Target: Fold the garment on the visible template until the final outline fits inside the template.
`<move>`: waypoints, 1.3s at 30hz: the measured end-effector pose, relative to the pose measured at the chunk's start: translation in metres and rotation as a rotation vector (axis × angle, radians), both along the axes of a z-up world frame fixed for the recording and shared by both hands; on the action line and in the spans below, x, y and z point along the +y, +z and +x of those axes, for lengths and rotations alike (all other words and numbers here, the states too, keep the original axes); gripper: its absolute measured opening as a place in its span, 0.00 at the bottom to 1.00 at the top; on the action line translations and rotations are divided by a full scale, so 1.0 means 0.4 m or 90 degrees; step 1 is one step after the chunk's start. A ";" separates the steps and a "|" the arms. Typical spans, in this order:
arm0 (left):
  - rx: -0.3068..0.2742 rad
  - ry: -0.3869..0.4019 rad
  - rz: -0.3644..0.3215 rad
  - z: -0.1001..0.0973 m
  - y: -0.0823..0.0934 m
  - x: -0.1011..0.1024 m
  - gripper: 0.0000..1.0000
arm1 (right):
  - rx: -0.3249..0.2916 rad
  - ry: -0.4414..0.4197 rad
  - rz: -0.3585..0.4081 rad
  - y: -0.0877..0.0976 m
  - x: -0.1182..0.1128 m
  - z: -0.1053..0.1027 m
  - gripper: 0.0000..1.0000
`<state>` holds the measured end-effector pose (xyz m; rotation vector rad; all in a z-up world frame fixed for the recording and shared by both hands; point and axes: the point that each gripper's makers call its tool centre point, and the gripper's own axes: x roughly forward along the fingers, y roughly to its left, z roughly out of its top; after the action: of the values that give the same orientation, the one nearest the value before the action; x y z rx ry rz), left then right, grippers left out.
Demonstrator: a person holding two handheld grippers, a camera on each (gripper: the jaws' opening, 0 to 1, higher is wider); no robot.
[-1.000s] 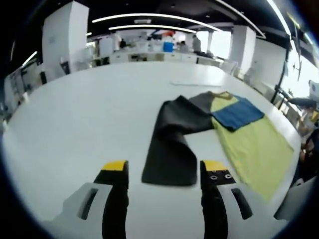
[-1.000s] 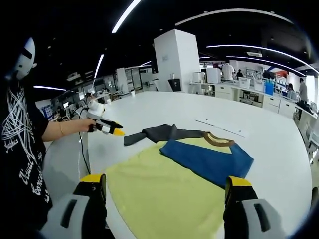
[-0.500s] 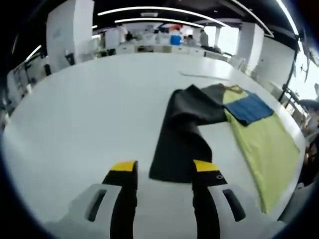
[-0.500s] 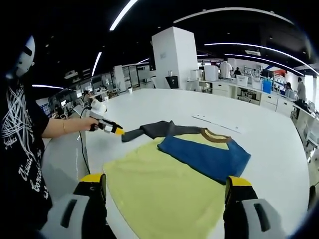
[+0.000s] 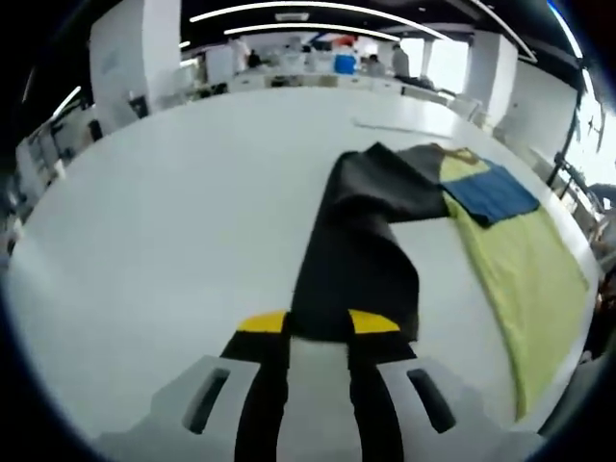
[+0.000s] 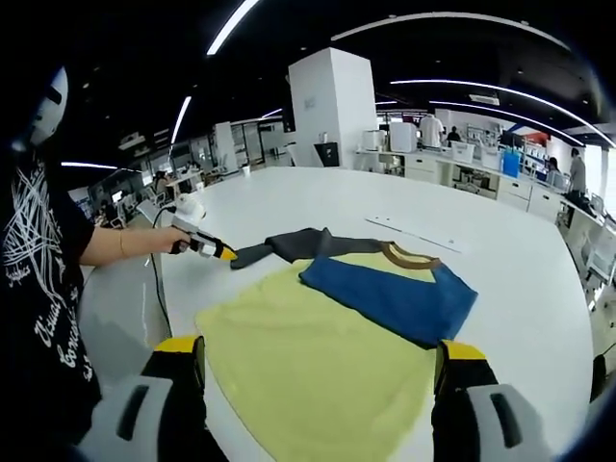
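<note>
Dark grey sleeve (image 5: 358,260) of the garment (image 5: 500,260) runs from frame centre to the left gripper (image 5: 319,325), whose yellow-tipped fingers (image 5: 262,323) are nearly closed at its cuff on the white table (image 5: 164,221); grip uncertain. Right gripper view: right gripper (image 6: 315,354) fingers spread wide, holding nothing; yellow-green, blue-sleeved garment lies centre; left gripper at middle left.

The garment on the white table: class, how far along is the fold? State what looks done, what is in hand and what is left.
Done: the blue sleeve already lies folded over the yellow-green body. In hand: the left hand-held gripper has its jaws narrowed at the cuff of the dark grey sleeve, which lies stretched out on the table. Left: bringing that sleeve across and folding the body. The right hand-held gripper is open, above the hem.
</note>
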<state>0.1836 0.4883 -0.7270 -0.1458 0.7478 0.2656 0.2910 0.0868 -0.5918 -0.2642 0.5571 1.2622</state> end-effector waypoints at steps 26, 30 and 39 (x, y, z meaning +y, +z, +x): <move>0.048 -0.012 0.061 0.023 0.060 0.089 0.01 | 0.003 0.011 -0.002 -0.015 0.008 -0.009 1.00; 0.054 -0.006 0.065 0.025 0.057 0.114 0.01 | -0.005 0.018 -0.001 -0.013 0.010 -0.009 1.00; 0.078 -0.010 0.094 0.041 0.057 0.164 0.01 | -0.014 0.015 0.007 -0.006 0.012 -0.001 1.00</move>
<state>0.2000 0.5539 -0.7042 0.0162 0.8482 0.3159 0.2904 0.0916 -0.5941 -0.2754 0.5290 1.2833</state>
